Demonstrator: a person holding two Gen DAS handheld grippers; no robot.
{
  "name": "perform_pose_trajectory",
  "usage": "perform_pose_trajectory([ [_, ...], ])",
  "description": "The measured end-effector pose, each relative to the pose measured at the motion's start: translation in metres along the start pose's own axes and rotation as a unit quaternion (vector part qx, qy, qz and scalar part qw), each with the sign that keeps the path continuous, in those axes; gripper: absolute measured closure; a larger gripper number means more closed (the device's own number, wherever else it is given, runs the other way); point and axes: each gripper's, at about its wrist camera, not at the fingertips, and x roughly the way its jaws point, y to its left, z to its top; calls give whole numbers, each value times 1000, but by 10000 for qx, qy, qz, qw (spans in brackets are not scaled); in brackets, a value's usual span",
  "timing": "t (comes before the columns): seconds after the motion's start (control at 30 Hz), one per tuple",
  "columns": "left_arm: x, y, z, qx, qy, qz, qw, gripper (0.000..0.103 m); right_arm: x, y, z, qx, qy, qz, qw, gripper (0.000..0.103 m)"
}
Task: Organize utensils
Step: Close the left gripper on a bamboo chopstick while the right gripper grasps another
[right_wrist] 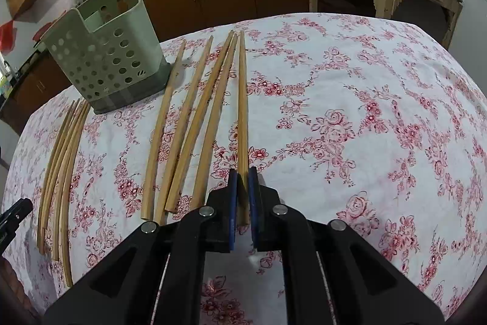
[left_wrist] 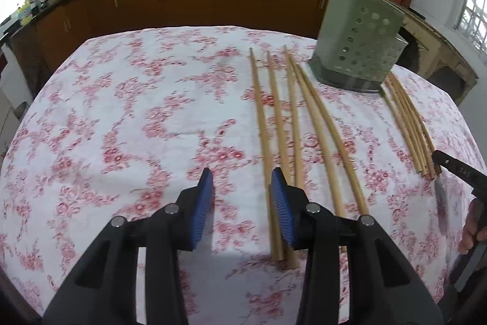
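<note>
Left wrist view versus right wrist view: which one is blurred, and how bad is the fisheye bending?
Left wrist view: tablecloth pattern smeared by motion blur, chopsticks soft and bowed. Right wrist view: sharper, roses crisp, the chopstick in the right hand-held gripper near straight, the bundle at the left edge strongly curved. Both: dark corner vignetting.

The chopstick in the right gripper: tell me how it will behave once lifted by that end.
The chopstick looks like thin, straight wood, so probably stiff and light. The right gripper holds it near one end, so the long free length may droop or pivot between the pads. Lying loose on the tablecloth, its neighbours would likely shift if nudged.
</note>
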Motion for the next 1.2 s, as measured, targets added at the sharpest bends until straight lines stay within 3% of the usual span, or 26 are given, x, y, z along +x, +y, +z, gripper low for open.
perform_pose_trajectory([
  [0.47,24,-16,0,469,216,117,9986,95,0,4,0,-142,-66,-83,9998,95],
  [0.7,30,8,14,77,173,251,9995,95,0,-9,2,213,-96,-55,9997,95],
  [0.93,24,12,6,159,131,18,9998,88,0,-7,0,112,-139,-71,9998,95],
  [1.2,17,7,-4,240,71,101,9996,85,-1,-6,-3,0,-167,-80,9998,95],
])
